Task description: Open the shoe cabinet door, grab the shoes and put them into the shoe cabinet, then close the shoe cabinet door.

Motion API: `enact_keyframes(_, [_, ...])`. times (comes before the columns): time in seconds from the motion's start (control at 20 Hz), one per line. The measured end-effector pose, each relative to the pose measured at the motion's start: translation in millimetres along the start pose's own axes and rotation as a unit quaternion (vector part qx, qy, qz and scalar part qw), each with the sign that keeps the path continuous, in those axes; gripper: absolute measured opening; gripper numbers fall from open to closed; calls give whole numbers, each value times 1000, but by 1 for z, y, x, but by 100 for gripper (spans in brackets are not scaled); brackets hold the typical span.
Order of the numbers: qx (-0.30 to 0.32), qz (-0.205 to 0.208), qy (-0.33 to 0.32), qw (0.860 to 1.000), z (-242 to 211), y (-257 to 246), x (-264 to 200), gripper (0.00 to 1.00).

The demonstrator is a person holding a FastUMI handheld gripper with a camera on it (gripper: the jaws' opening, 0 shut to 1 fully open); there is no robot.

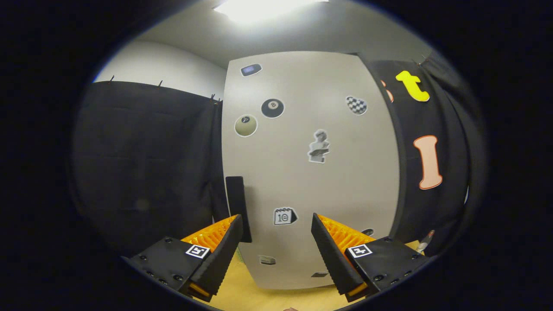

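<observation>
The shoe cabinet door (pixel 311 172) stands straight ahead of the fingers, a tall pale panel dotted with stickers (pixel 319 147). It looks flush and shut, though its hinge side cannot be made out. A dark upright handle (pixel 236 207) sits on its left edge, just beyond and slightly right of the left finger's tip. The cabinet rests on a yellow wooden desk (pixel 268 298), whose bare surface runs under the fingers at the near side. Black cloth hangs to the left and right of the cabinet, with a white wall and a ceiling light above.

The gripper (pixel 276 224) points at the lower part of the door, its fingers spread wide with nothing between them. No shoes can be seen from here.

A shut door with an empty gripper facing it fits two stages: the door waiting to be opened, with the shoes somewhere outside this view, or the door shut again with the shoes already inside. The frame alone cannot settle which. If the door is to be opened, the handle is the likely place to take hold, which would call for shifting the fingers left until they straddle it.
</observation>
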State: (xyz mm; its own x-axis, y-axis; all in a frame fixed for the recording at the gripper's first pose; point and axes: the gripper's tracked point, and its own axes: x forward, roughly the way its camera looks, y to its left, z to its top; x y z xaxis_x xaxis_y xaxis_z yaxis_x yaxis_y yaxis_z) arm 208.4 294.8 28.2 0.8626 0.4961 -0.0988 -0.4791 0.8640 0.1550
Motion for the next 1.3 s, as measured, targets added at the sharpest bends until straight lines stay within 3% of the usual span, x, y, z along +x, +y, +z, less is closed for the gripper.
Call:
enact_keyframes(0.25, [-43,-112,-24,993,19,-100,-97,100])
enact_keyframes(0.7, [-42,-233,-4,971,4,-202,-220,100])
enact_keyframes(0.85, [-45,-253,2,966,-3,-216,-242,100])
enact_keyframes(1.3, [-73,-244,-13,967,2,-214,-246,100])
